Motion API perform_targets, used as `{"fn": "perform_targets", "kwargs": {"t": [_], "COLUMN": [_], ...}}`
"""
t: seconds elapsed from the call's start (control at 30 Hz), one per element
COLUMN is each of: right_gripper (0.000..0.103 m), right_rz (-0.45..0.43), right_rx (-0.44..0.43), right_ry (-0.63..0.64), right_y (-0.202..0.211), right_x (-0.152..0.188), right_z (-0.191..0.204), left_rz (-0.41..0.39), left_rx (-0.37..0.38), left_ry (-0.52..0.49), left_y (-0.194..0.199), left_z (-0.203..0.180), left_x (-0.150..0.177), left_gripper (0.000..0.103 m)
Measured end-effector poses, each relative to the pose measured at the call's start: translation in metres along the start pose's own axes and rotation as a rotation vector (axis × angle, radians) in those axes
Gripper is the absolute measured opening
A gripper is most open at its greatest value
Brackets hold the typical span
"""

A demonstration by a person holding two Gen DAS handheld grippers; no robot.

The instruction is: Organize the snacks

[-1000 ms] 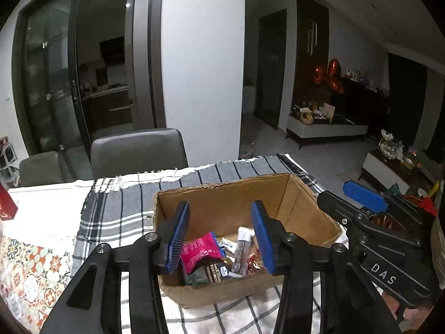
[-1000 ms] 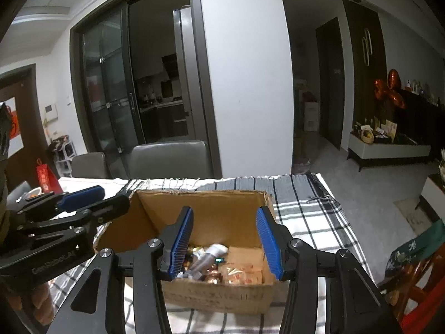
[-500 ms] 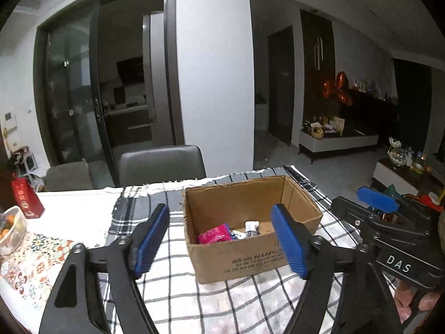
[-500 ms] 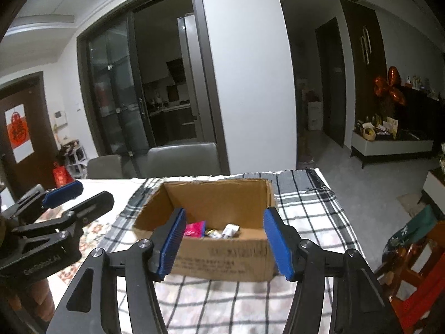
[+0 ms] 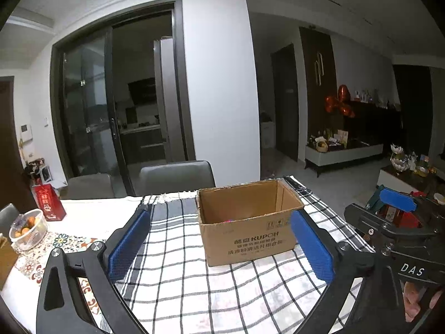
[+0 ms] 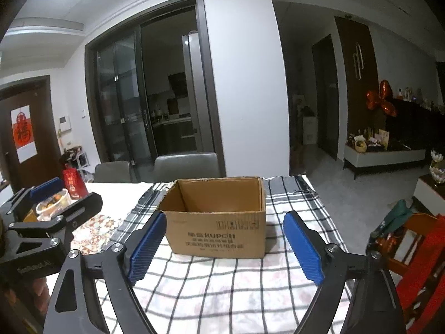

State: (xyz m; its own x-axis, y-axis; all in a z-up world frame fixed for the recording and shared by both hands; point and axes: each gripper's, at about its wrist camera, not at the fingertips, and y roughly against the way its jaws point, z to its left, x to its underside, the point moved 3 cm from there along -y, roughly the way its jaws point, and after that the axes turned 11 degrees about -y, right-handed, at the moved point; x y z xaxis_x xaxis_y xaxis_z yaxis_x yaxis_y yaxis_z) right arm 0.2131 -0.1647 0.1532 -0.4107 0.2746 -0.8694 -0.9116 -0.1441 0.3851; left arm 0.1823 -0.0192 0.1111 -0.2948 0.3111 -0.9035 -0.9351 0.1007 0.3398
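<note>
Cardboard box (image 5: 246, 240) front: "KUPOH", among Chinese print too small to read
Right gripper (image 5: 411, 217) body, left wrist view: "DAS"
Door poster (image 6: 23, 132): a red Chinese character

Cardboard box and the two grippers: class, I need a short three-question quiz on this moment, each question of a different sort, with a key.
1. True or false: the left gripper is shut on a snack packet.
2. What does the cardboard box stand on? A) bare floor B) a checked cloth C) a chair
3. Fill in: left of the cloth, beside the red bag, stands a clear ____ of food.

Key:
1. False. Its jaws have just been opening and stand wide with nothing between them; the right gripper likewise.
2. B, the checked cloth.
3. Bowl.
</note>
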Motion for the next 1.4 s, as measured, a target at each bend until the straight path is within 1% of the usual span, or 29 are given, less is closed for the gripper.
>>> {"fn": "perform_targets", "kwargs": {"t": [0.2,0.27,0.47,0.9,1.1,1.4], "right_gripper": [0.092,0.093,0.093,0.093,0.093,0.093], "right_rz": [-0.024,-0.029,-0.039,-0.033,-0.022,-0.02], "right_rx": [0.021,0.029,0.034,0.049,0.051,0.052], "right_ry": [0.025,0.031,0.026,0.039,0.031,0.027], "right_y": [0.028,0.033,0.048,0.056,0.057,0.057], "right_x": [0.008,0.009,0.014,0.02,0.023,0.023], "right_z": [0.001,0.002,-0.001,-0.001,-0.003,-0.004], "left_rz": [-0.006,-0.004,-0.006,0.001,-0.011,-0.014], "left_rx": [-0.009,-0.006,-0.02,-0.026,-0.046,-0.047], "left_ry": [0.013,0.013,0.005,0.039,0.033,0.03], "left_y": [0.027,0.033,0.049,0.055,0.056,0.055], "left_z": [-0.001,-0.003,-0.006,-0.006,-0.006,-0.006], "left_x": [0.008,0.01,0.018,0.029,0.03,0.032], "left_gripper": [0.103,0.103,0.103,0.103,0.103,0.103]}}
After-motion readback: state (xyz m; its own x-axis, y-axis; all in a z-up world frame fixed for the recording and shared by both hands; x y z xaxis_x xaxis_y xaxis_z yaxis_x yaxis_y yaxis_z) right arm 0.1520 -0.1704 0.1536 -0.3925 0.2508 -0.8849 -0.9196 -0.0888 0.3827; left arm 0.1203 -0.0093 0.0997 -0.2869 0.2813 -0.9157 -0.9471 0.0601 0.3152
